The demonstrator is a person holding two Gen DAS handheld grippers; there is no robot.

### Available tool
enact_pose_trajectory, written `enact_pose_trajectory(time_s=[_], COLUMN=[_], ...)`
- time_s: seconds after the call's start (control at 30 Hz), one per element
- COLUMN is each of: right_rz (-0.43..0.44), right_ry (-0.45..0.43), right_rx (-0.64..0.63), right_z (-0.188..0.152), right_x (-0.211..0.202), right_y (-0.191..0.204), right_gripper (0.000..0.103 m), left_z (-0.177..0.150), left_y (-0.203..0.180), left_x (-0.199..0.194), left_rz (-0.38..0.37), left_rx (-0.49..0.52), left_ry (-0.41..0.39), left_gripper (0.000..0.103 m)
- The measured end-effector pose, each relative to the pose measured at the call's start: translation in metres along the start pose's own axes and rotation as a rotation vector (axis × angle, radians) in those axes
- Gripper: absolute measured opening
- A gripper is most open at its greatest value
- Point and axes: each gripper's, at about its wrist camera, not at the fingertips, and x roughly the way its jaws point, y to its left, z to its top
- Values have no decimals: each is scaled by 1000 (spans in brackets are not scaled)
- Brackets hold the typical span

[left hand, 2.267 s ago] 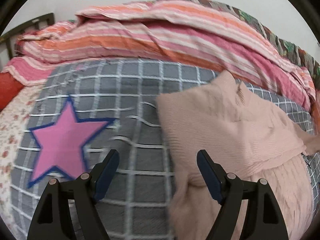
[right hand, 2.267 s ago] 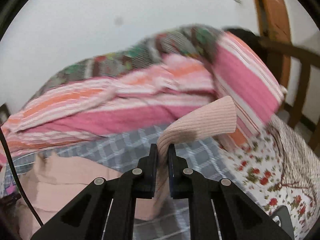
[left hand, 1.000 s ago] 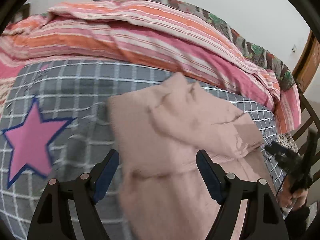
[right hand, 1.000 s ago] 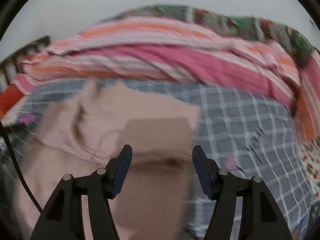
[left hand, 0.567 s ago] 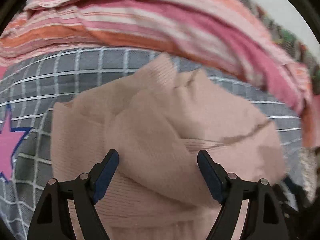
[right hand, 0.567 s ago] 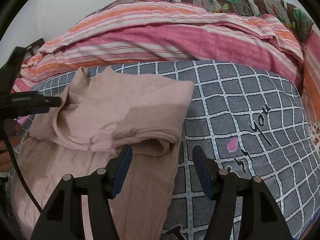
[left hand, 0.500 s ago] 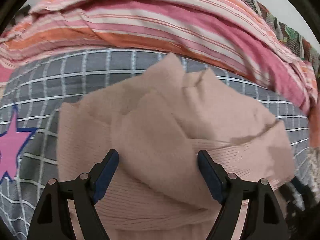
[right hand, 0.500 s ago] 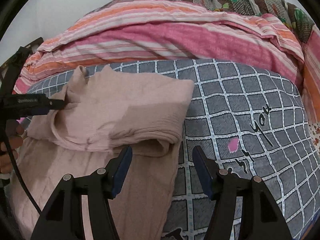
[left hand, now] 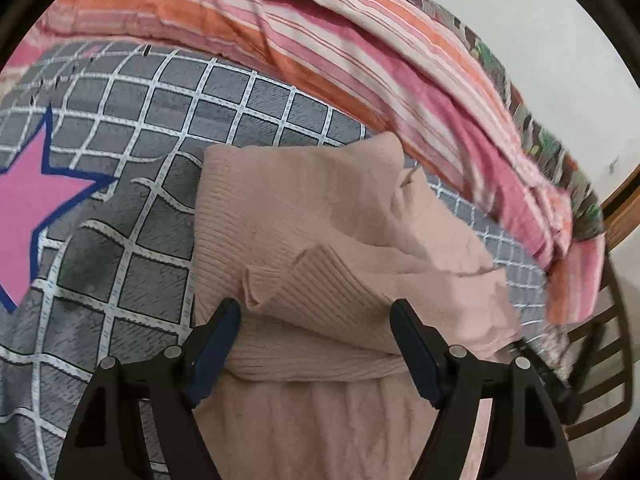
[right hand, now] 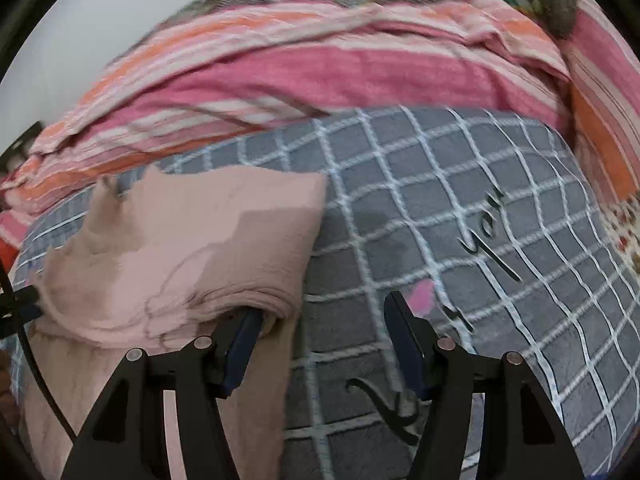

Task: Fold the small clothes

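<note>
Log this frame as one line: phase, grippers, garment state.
phase: mid-fold | left gripper: open, over sweater | right gripper: open, at sweater's edge | sweater: sleeves folded in, on checked blanket

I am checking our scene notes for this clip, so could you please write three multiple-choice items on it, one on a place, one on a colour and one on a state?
1. What does the pink sweater lie on?
A. a grey checked blanket
B. a wooden floor
C. a white table

2. What colour is the star printed on the blanket?
A. green
B. pink with a blue outline
C. yellow

3. How do the two grippers stand?
A. both open, holding nothing
B. both shut on the sweater
C. left shut, right open

Answers:
1 A: the grey checked blanket shows around the sweater in both views.
2 B: the star is pink, edged in blue.
3 A: the left gripper and the right gripper each show a wide gap between the fingers, with no cloth pinched.
</note>
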Motion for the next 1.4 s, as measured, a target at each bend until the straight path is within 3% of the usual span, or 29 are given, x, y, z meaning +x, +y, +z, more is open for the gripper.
enact_pose_trajectory(time_s=[0.23,0.47,0.6,0.73,0.8,0.83,0.87,1.0,1.1,1.27,1.3,1.4], right_rz=[8,24,15,1,4,11,16,61,82,-4,-15,-23], right_ry=[3,6,-1,3,2,1,0,-31,-76,36,35,9], right_rx=[23,22,8,-17,-24,-27,-29,-54,-30,-72,-91,-189], right_z=[-1,-5,-7,-7,-7,-6,-6,4,11,2,0,-7], right_x=[-1,-1,-3,0,0,0,0,-2,-6,12,7,-13], right_y=[-5,-8,-5,1,2,2,2,7,2,8,10,15], right_gripper=[61,61,61,61,61,61,60,43,44,51,56,58], left_z=[8,2,-5,-2,2,4,7,24,33,20,16,12], left_y=[15,10,3,-6,-10,-11,-12,-20,-27,-23,-23,-19], left_x=[0,3,1,12,18,20,23,13,1,29,31,16], left_rz=[-113,-123,-82,-1,52,60,57,45,85,231,246,236], left_rx=[-62,-9,52,95,123,135,144,184,241,317,331,337], left_ry=[23,57,34,32,14,10,17,-52,-124,-35,-35,-60], left_gripper=[76,76,74,55,37,19,9,8,8,13,14,21])
